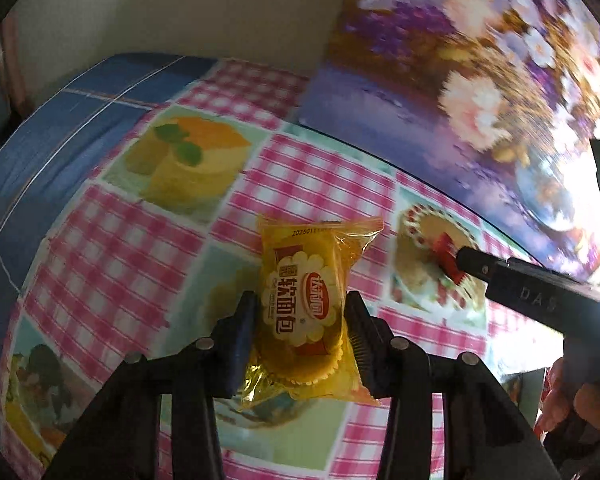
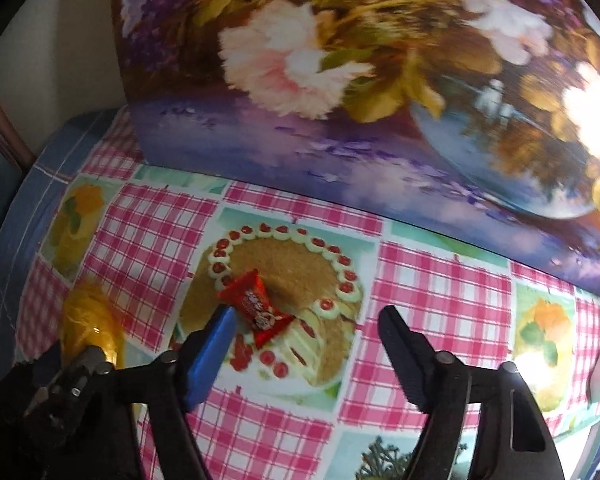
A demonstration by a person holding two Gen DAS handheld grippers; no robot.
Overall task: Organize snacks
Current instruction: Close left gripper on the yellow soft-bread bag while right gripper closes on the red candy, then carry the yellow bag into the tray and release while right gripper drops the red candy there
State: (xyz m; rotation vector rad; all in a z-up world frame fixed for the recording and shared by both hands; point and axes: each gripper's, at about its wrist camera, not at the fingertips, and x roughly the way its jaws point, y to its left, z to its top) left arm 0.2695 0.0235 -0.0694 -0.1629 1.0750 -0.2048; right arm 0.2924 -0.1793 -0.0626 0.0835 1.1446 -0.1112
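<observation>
Left tongs (image 1: 300,332) pinch the yellow bread packet (image 1: 308,304) across its middle, pads pressed on both sides, packet lying on the checked tablecloth (image 1: 312,184) of the surface. Right tongs (image 2: 306,326) are spread, nothing gripped; the small red snack wrapper (image 2: 256,306) lies on the printed cake picture (image 2: 284,276) just ahead of the blue pad (image 2: 212,350), apart from the black one. Landmark: floral panel (image 2: 340,80) standing at the cloth's far edge. Red wrapper sits near its base; bread packet lies farther out from it, left of the wrapper.
</observation>
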